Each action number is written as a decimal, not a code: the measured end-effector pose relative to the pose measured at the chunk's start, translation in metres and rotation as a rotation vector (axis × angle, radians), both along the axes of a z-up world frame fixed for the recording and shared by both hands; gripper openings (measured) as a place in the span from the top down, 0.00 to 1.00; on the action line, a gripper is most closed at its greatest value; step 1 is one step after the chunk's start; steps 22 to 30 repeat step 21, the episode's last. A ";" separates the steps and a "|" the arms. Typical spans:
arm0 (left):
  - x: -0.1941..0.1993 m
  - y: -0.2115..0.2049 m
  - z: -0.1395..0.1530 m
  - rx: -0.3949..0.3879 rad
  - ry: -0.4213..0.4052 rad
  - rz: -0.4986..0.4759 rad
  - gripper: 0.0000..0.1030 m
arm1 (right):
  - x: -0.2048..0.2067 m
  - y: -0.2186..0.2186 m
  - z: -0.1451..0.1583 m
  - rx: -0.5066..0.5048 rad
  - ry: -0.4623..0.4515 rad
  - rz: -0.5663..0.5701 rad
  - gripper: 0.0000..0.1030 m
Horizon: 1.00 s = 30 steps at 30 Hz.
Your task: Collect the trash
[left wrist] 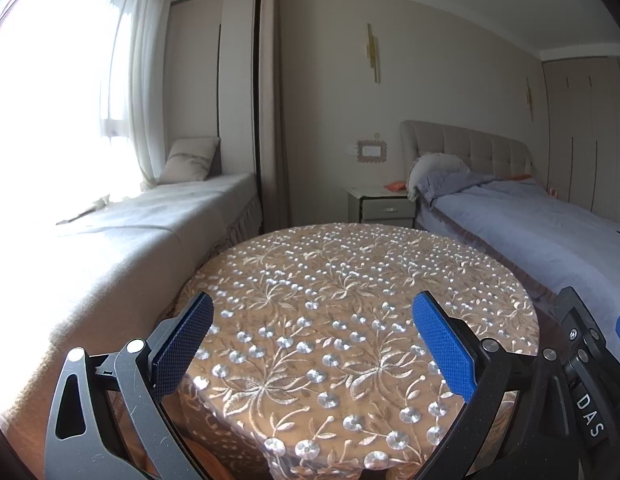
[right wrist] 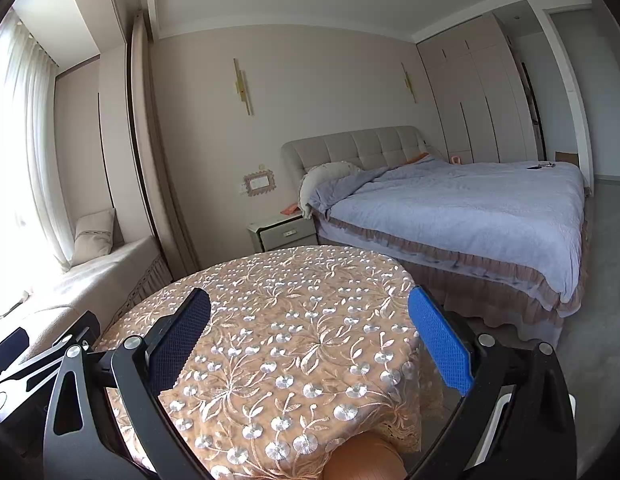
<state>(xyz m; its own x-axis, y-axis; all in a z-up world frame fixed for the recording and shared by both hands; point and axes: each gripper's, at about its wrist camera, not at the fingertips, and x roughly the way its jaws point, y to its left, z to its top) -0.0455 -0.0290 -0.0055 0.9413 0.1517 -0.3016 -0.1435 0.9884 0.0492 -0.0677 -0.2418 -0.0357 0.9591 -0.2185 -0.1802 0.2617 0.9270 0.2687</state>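
Both grippers, left gripper (left wrist: 312, 344) and right gripper (right wrist: 310, 340), wide, empty over desk (left wrist: 350, 264); no trash visible, perhaps hidden—scan slowly.

Peach floral tablecloth (left wrist: 350, 280), lavender bedspread (right wrist: 470, 208)

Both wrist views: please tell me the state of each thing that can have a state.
Left claw: open, empty.
Right claw: open, empty.
Round table: covered by embroidered cloth, no trash on it.
Nightstand drawer: closed.
Bed: made, blue quilt spread.
Wardrobe doors: closed.
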 end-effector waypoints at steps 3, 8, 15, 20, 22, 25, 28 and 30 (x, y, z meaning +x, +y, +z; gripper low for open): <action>-0.001 0.001 0.000 -0.005 0.004 -0.003 0.05 | -0.001 -0.002 0.001 0.003 0.002 0.003 0.04; -0.001 0.001 0.001 -0.003 0.005 -0.003 0.05 | -0.001 -0.002 0.001 0.004 0.004 0.005 0.04; -0.002 -0.001 0.001 0.009 0.003 -0.001 0.05 | -0.003 -0.004 0.000 0.011 0.009 0.010 0.04; 0.000 0.001 0.000 -0.027 0.016 -0.020 0.05 | -0.004 -0.005 0.001 0.012 0.005 0.010 0.04; 0.001 0.002 0.000 -0.029 0.022 -0.026 0.05 | -0.004 -0.005 0.001 0.011 0.004 0.009 0.04; 0.001 0.002 0.000 -0.029 0.022 -0.026 0.05 | -0.004 -0.005 0.001 0.011 0.004 0.009 0.04; 0.001 0.002 0.000 -0.029 0.022 -0.026 0.05 | -0.004 -0.005 0.001 0.011 0.004 0.009 0.04; 0.001 0.002 0.000 -0.029 0.022 -0.026 0.05 | -0.004 -0.005 0.001 0.011 0.004 0.009 0.04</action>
